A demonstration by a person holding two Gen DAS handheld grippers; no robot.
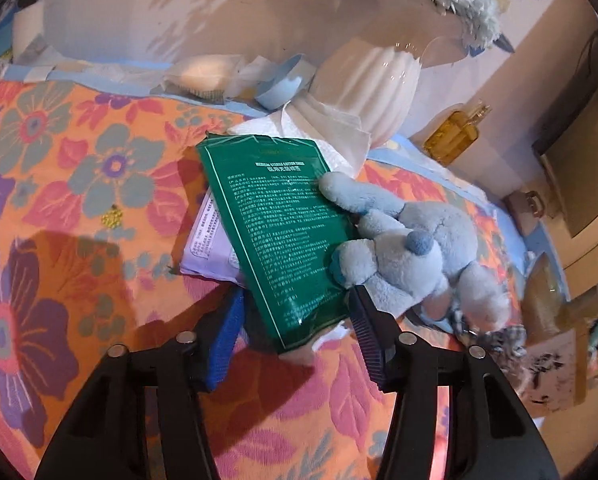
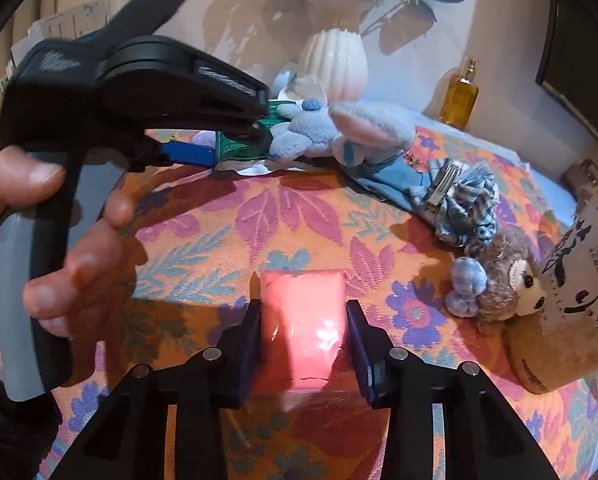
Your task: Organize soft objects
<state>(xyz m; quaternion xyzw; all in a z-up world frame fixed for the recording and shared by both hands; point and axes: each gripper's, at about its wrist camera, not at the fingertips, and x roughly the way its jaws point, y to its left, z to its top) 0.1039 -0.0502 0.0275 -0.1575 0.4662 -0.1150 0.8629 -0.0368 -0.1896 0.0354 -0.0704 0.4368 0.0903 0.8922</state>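
Right tongs point(image 2: 303, 340) grip the soft pink plastic-wrapped pack point(image 2: 303, 320); left tongs point(image 1: 295, 320), open, apparently straddle the flat green foil packet point(image 1: 275, 232), needing closure next.

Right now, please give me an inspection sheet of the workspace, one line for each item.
Surface: floral orange cloth, covering the table.
Job's things: green packet lies on a white packet; blue plush rabbit lies partly on the green packet; pink pouch in the right gripper; brown plush bear and checked blue fabric at the right.
Clutter: white vase with flowers, amber bottle, tissue, printed cardboard box.
Grippers: left gripper open around the green packet's near end; right gripper shut on the pink pouch.
Cables: nothing seen.
Surroundings: pale wall behind.
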